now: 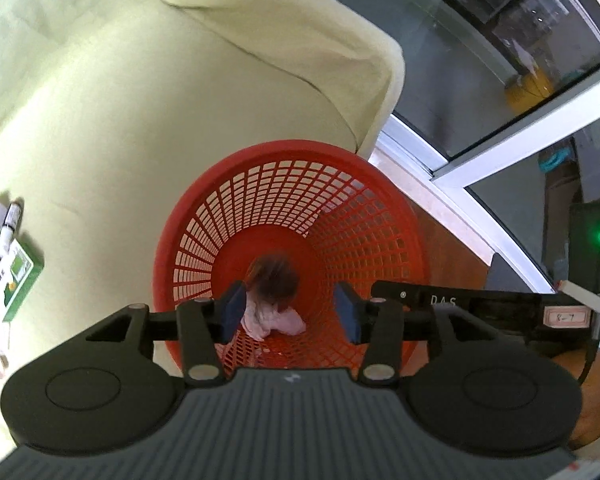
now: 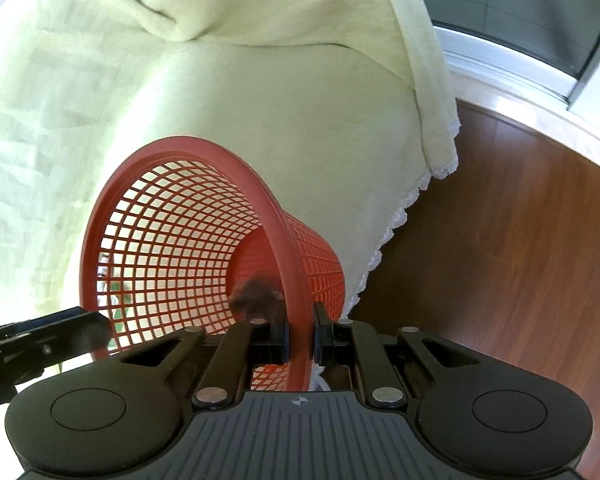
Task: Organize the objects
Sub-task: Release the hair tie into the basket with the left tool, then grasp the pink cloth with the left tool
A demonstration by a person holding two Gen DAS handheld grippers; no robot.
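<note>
One doll (image 1: pixel 274 300) in red basket (image 1: pixel 288 152); boxes (image 1: pixel 8 264) far left remain. We pinch rim with right gripper (image 2: pixel 300 338); left gripper (image 1: pixel 288 310) wide, empty.

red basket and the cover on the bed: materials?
Red basket: looks like moulded plastic, slightly glossy, with an open lattice wall and a solid smooth rim. The right gripper is clamped on that rim. Pale yellow-green cover: soft woven or fleecy fabric, matte; it folds and drapes, with white lace-like trim along its edge.
</note>
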